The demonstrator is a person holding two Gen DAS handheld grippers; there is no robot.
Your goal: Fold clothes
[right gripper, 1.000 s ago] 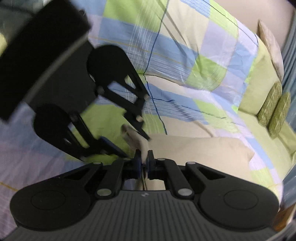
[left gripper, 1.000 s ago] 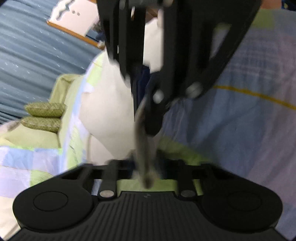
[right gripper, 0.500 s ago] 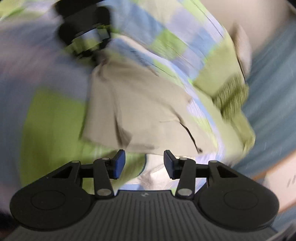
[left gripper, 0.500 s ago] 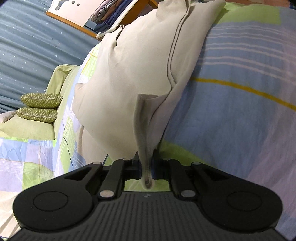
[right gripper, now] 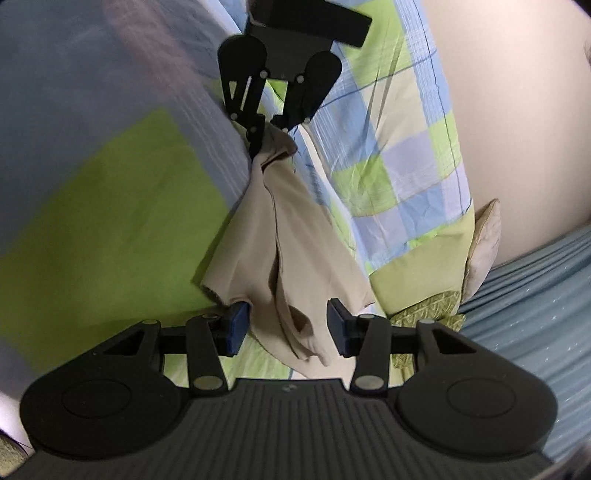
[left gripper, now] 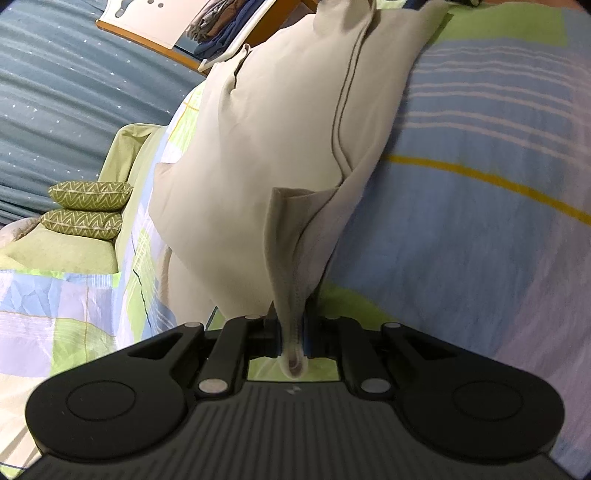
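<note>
A beige garment (left gripper: 277,147) lies stretched along the checked bedspread (left gripper: 461,240). My left gripper (left gripper: 291,339) is shut on a bunched corner of it, and the cloth pokes out behind the pads. In the right wrist view the same garment (right gripper: 295,229) runs from the left gripper (right gripper: 273,127) at the far end down to my right gripper (right gripper: 287,328). The right gripper is open. A loose folded end of the cloth hangs between its blue pads (right gripper: 236,326) without being pressed.
Two green patterned cushions (left gripper: 88,210) are stacked on a green pillow at the bed's edge, also seen as cushions (right gripper: 424,310). A blue curtain (left gripper: 55,92) hangs behind. A wooden shelf with folded clothes (left gripper: 218,26) stands at the back. A pale wall (right gripper: 517,110) borders the bed.
The right gripper opened, left the corner beside the left gripper, rolled and swung to the garment's other end. The left gripper kept its hold and stayed in place.
</note>
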